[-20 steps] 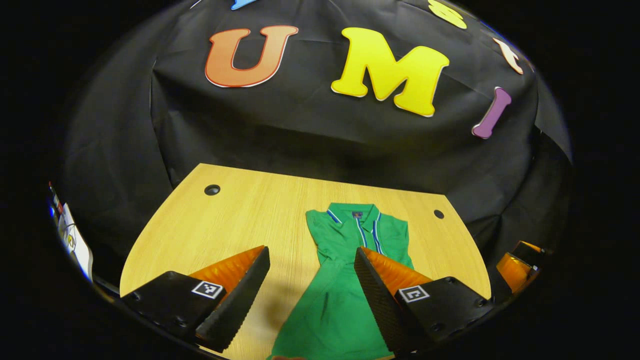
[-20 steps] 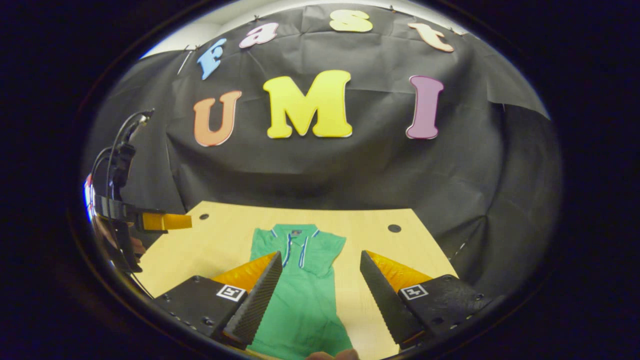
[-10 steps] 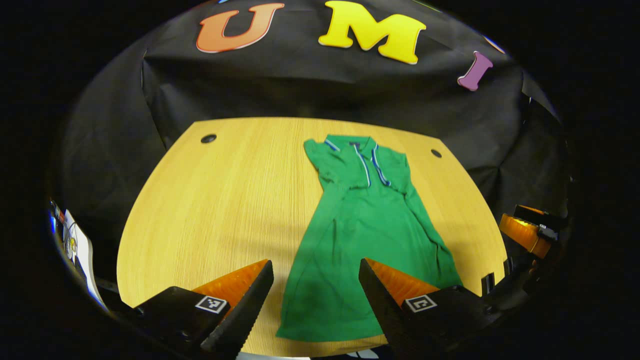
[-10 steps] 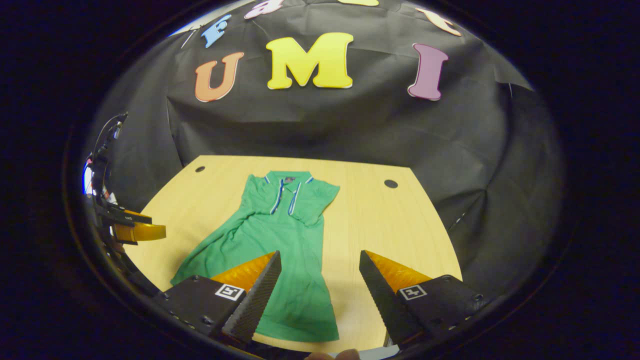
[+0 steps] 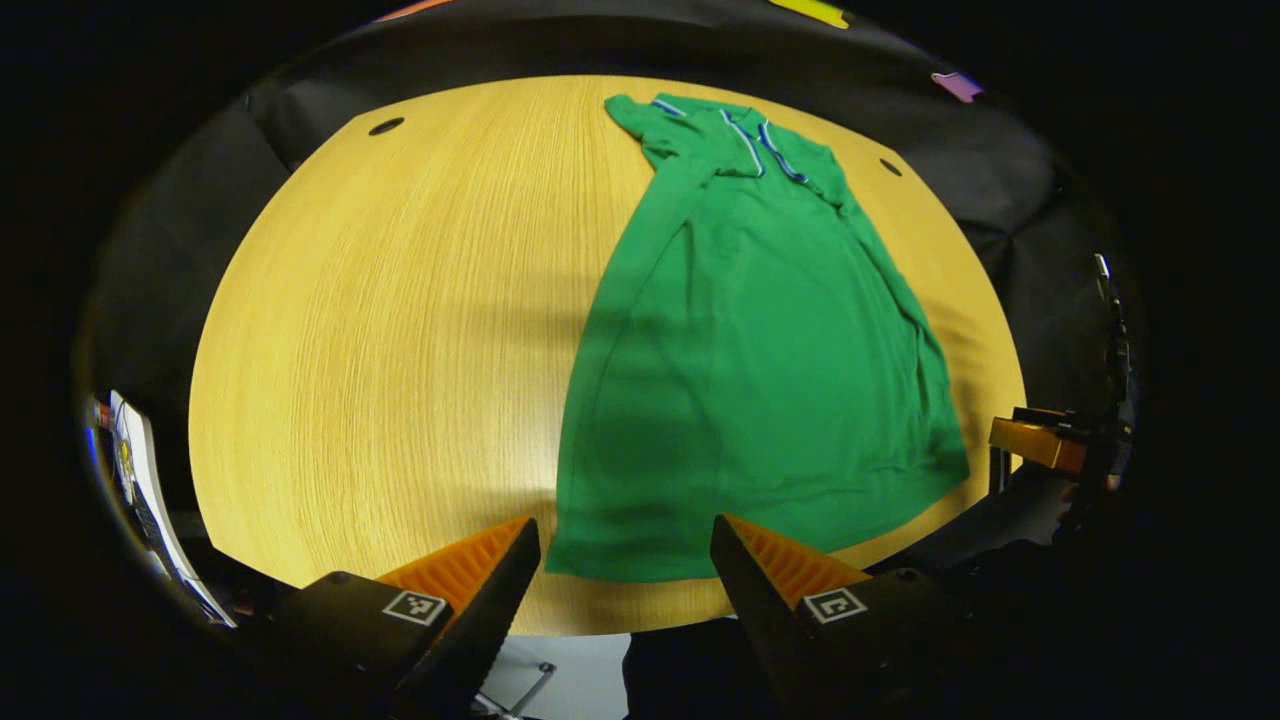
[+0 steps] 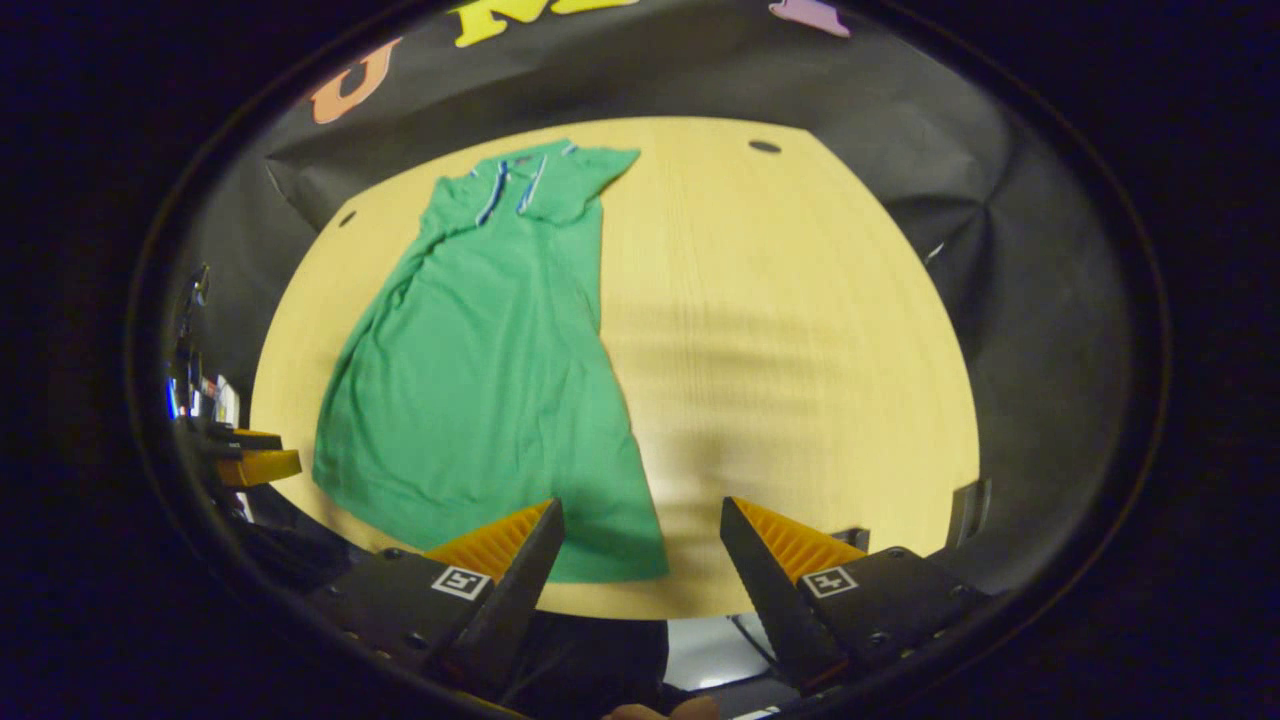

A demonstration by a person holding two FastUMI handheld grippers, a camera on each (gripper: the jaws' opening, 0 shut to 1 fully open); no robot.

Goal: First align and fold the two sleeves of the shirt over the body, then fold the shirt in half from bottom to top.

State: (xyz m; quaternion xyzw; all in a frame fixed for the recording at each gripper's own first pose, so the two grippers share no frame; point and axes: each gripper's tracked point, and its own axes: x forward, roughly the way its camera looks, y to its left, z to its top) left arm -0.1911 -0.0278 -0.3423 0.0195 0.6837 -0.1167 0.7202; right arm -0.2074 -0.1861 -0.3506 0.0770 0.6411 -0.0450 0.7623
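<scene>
While I look down along my left tool [image 5: 612,555], I see its 2 fingers spread wide with nothing between them, hanging just past the near edge of the surface [image 5: 400,300]. Right ahead of that gap lies the hem of the green shirt [image 5: 740,340], at its left corner. From the right gripper view, my right tool [image 6: 640,545] is likewise spread wide and holds nothing, and the shirt's right hem corner [image 6: 640,560] sits just beyond its left finger.

Moving outward, the shirt [image 6: 480,370] lies flat on the pale wooden surface [image 6: 780,330], hem toward me and collar away. It spans most of the depth of the surface and flares wider toward the hem. The sleeves look already drawn in over the body, though I cannot tell exactly how they lie. The lower half is unfolded.

At the far end I see the collar [image 5: 740,125] with its blue and white trim along the placket. Near the back edge there are 2 dark round holes in the wood, 1 of them far left [image 5: 385,126] of the collar, 1 near its right [image 5: 890,167].

Off to the side in the left gripper view, the other tool [image 5: 1040,445] shows beside the shirt's right hem edge.
</scene>
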